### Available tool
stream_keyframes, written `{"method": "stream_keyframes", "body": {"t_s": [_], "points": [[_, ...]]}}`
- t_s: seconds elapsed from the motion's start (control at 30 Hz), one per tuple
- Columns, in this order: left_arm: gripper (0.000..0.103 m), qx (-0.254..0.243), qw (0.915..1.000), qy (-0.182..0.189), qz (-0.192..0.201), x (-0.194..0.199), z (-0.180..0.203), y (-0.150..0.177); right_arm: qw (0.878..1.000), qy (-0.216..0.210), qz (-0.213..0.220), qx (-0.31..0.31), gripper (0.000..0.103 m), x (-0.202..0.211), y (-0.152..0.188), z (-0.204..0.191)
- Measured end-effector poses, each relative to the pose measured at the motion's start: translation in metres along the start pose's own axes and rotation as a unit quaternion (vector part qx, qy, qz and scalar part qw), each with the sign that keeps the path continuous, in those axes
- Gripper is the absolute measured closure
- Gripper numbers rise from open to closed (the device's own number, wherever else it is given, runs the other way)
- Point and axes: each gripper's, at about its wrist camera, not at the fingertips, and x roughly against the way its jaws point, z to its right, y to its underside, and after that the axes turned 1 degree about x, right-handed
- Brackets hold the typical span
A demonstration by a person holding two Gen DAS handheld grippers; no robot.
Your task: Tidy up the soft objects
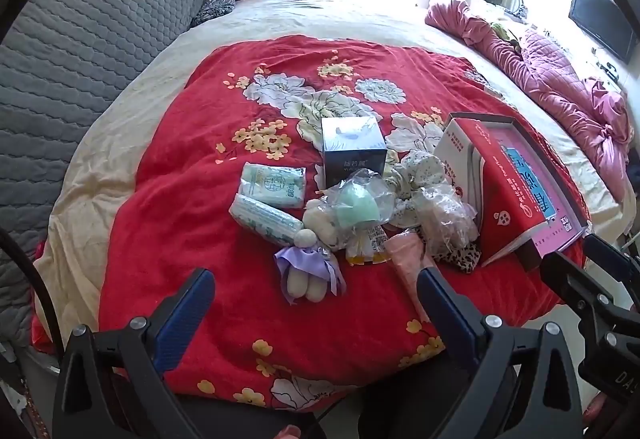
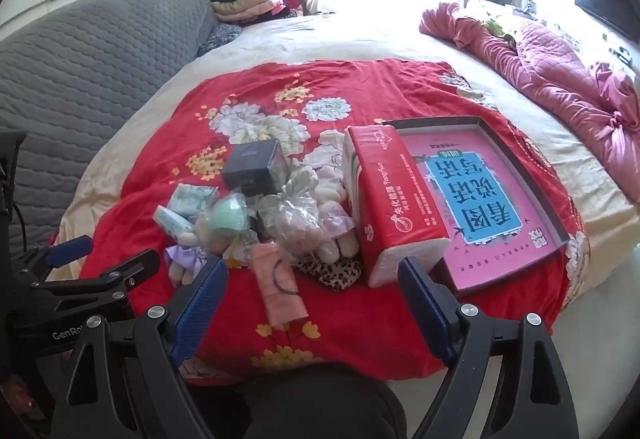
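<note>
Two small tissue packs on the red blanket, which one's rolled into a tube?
The nearer tissue pack, closest to the purple-dressed doll: it is rolled into a tube, lying diagonally. The other tissue pack behind it lies flat and rectangular.

A bed [image 1: 360,15] carries a red floral blanket [image 1: 192,239] over its cream sheet, with a crumpled pink quilt [image 1: 560,79] at the right edge. On the blanket lie a dark tissue box [image 1: 354,153], green tissue packs [image 1: 274,181], a small purple-dressed doll [image 1: 308,271], bagged soft items – and a red tissue pack [image 2: 394,199] beside a shallow box with a pink lining [image 2: 492,199].
</note>
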Motion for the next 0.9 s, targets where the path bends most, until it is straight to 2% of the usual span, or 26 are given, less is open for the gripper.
{"method": "stream_keyframes", "body": {"t_s": [0.9], "points": [[0.001, -0.001, 1.0000, 0.002, -0.005, -0.0017, -0.0003, -0.0001, 1.000, 0.003, -0.003, 0.003, 0.016, -0.0006, 0.0005, -0.0003]]}}
